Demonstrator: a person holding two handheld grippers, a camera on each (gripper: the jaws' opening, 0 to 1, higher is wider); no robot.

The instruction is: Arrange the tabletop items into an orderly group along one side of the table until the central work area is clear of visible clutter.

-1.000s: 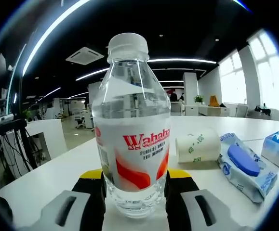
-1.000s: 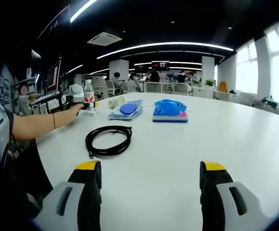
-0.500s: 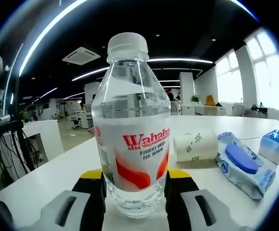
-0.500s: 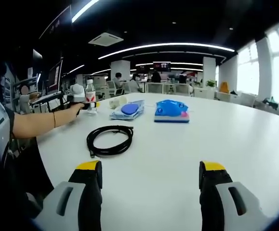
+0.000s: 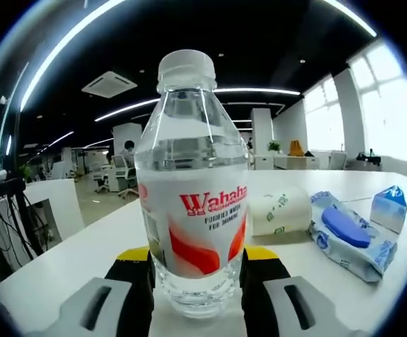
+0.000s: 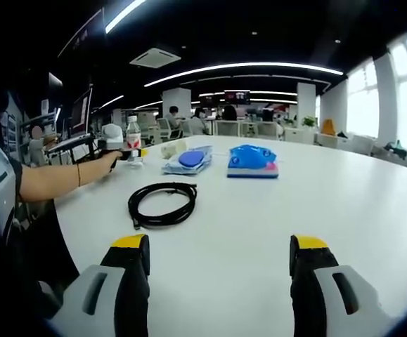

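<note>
Open-plan office: long white counter (image 6: pixel 273 210), rows of desks (image 6: pixel 242 127) with seated people behind, ceiling strip lights (image 6: pixel 245 67) (plus a cassette AC unit (image 6: pixel 152 57)), big windows (image 6: pixel 361 105) at right, monitors (image 6: pixel 76 112) at left.

The water bottle (image 5: pixel 192 189) hides the left gripper (image 5: pixel 196 270)'s inner jaw faces, the blue carton (image 5: pixel 388 208) is cut by the left gripper view's rim, and the paper roll (image 6: pixel 171 148) reads too small for detail.
</note>
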